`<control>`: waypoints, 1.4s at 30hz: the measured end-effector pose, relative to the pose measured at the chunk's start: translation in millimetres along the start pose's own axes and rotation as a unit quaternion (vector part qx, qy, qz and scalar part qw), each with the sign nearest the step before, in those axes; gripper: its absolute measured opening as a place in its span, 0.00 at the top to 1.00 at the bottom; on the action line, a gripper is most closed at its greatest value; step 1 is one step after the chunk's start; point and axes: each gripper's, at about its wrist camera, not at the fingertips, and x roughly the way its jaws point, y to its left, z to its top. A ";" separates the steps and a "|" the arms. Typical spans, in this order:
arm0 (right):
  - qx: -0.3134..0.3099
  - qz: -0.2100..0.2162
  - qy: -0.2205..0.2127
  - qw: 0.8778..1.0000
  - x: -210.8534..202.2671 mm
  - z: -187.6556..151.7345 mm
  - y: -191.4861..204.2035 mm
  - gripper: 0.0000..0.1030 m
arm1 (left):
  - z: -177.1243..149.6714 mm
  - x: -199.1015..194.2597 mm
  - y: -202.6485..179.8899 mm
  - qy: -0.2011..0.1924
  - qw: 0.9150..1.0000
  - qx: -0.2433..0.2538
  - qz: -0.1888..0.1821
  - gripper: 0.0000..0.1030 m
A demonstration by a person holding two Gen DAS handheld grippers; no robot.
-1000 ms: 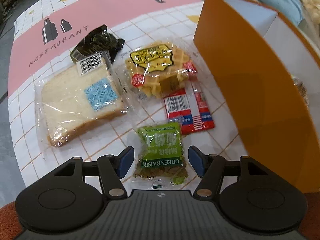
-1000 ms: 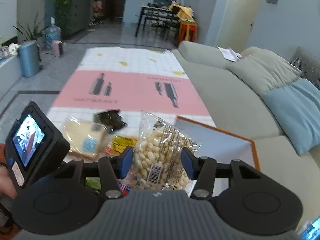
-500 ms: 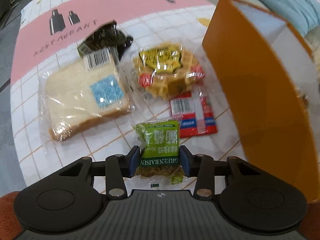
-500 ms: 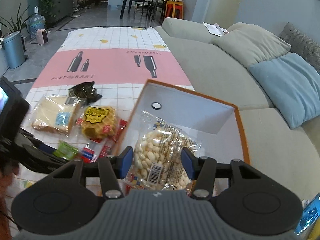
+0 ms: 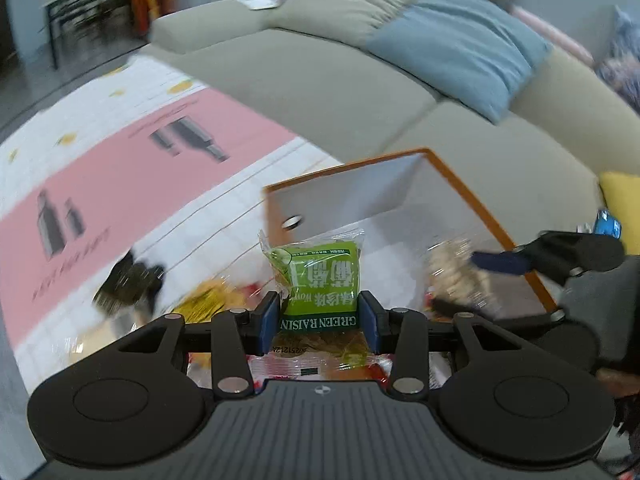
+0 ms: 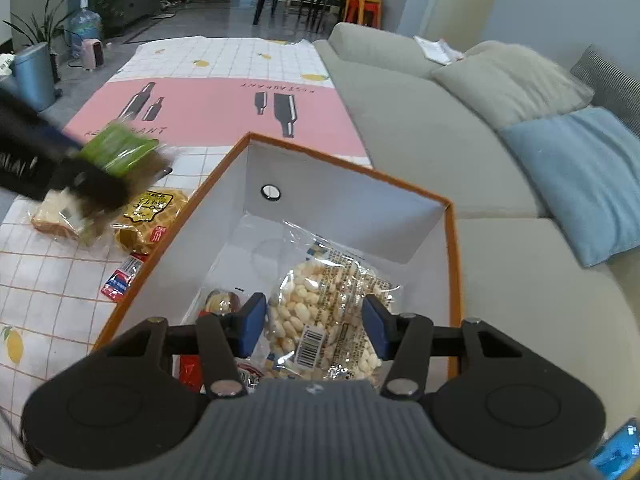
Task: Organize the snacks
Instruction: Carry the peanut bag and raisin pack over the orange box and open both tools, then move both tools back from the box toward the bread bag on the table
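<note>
Left wrist view: the left gripper (image 5: pixel 319 322) clamps the green raisin packet (image 5: pixel 320 285) between half-closed pads, lifted above the counter (image 5: pixel 120 184). The right gripper (image 6: pixel 315 330) pinches a clear bag of puffed snacks (image 6: pixel 324 312) inside the orange-rimmed box (image 6: pixel 450 240).

The green raisin packet (image 5: pixel 320 288), formerly on the tablecloth, is now clamped and lifted by the left gripper (image 5: pixel 319 322); the puffed-snack bag (image 6: pixel 324 320) is lowered into the box (image 6: pixel 452 248).

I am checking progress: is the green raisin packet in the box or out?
Out: the left gripper holds the green raisin packet outside the box.
</note>
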 end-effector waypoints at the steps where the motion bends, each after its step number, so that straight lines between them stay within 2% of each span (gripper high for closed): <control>1: 0.005 0.006 0.007 1.000 4.2 -0.5 -2.9 0.50 | 5.5 5.8 -8.4 0.005 1.000 0.012 0.000 0.54; 4: 0.018 0.014 0.028 0.999 14.4 -2.7 -8.9 0.50 | 17.4 26.7 -27.4 0.027 0.999 0.032 -0.013 0.53; 8: 0.002 0.015 0.041 0.999 22.9 -8.8 -8.7 0.50 | 24.9 63.8 -40.7 0.082 0.996 0.027 -0.027 0.54; 14: -0.049 0.019 0.045 0.998 31.7 -15.2 -4.8 0.50 | 17.7 97.7 -57.4 0.119 0.991 0.059 0.003 0.54; 21: -0.053 0.028 0.042 0.997 39.2 -13.5 -5.2 0.50 | 13.3 110.8 -50.5 0.143 0.988 0.055 0.025 0.53; 24: -0.054 0.025 0.041 0.997 39.0 -12.4 -3.0 0.50 | 14.4 109.4 -48.2 0.141 0.988 0.053 0.028 0.53; 30: -0.070 0.012 0.043 0.997 32.2 -9.7 5.2 0.48 | 17.0 96.7 -45.4 0.126 0.991 0.047 0.026 0.39; 31: -0.073 0.010 0.043 0.996 30.7 -9.1 5.9 0.44 | 17.0 92.5 -45.2 0.122 0.991 0.047 0.026 0.38; 32: -0.076 0.005 0.041 0.996 27.5 -8.5 7.6 0.40 | 17.2 88.3 -45.1 0.117 0.992 0.047 0.025 0.37; 38: -0.100 -0.032 0.026 0.994 7.0 -4.5 17.1 0.38 | 15.7 52.7 -42.6 0.079 0.995 0.043 0.031 0.34; 42: -0.090 -0.054 0.008 0.994 -10.6 -3.4 20.4 0.38 | 11.0 21.1 -35.9 0.045 0.998 0.029 0.036 0.34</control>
